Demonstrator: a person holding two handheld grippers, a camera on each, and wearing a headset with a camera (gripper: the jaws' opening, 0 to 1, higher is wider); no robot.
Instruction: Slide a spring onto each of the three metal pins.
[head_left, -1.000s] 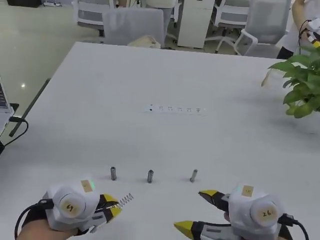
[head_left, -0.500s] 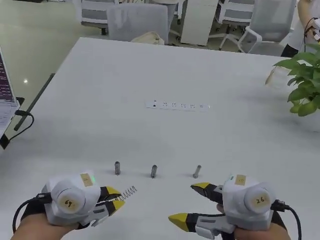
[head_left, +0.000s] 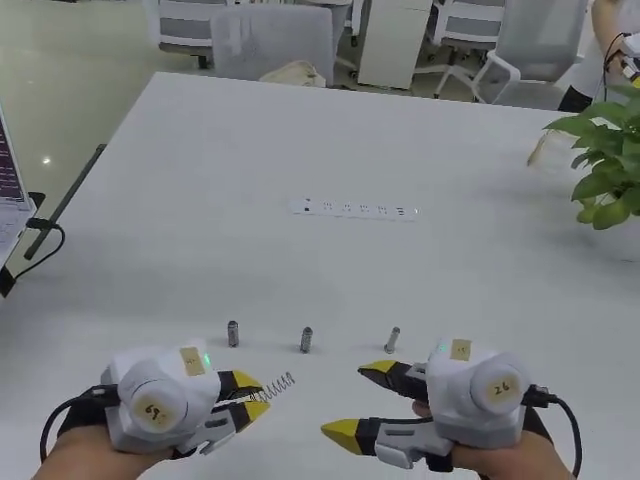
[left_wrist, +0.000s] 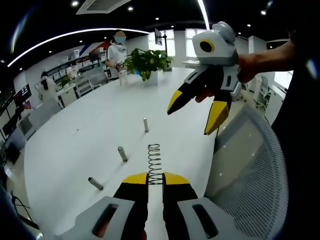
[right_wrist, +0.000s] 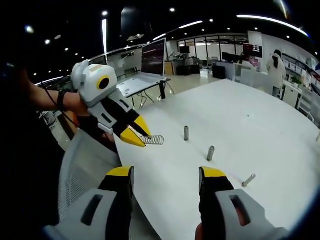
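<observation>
Sticking out past the yellow tips of the left tongs (head_left: 256, 394), the spring (head_left: 277, 383) is hanging low over the table (head_left: 200, 200), near the row of three pins (head_left: 306, 340) and on the person's side of it. The left tongs are clamping one end of the coil, leaving most of its length free and pointing roughly toward the pins. It is looking like a thin, light wire coil, so it is probably going to wobble at the free end and could pop out of a loose pinch. Holding it by the end turns is leaving the open bore clear for a pin, though a grip nearer the middle would likely steady it.

The right tongs (head_left: 344, 400) are hovering with jaws wide apart and nothing between them, near the rightmost pin.

Whether the spring's far end is touching the table is hard to judge. The pins are showing too small to tell if any is already wearing a spring; the two on the left are looking darker than the right one, which seems to be leaning. Beyond them a power strip (head_left: 355, 210) is lying mid-table, and a plant (head_left: 605, 170) is being cut off at the right edge.
</observation>
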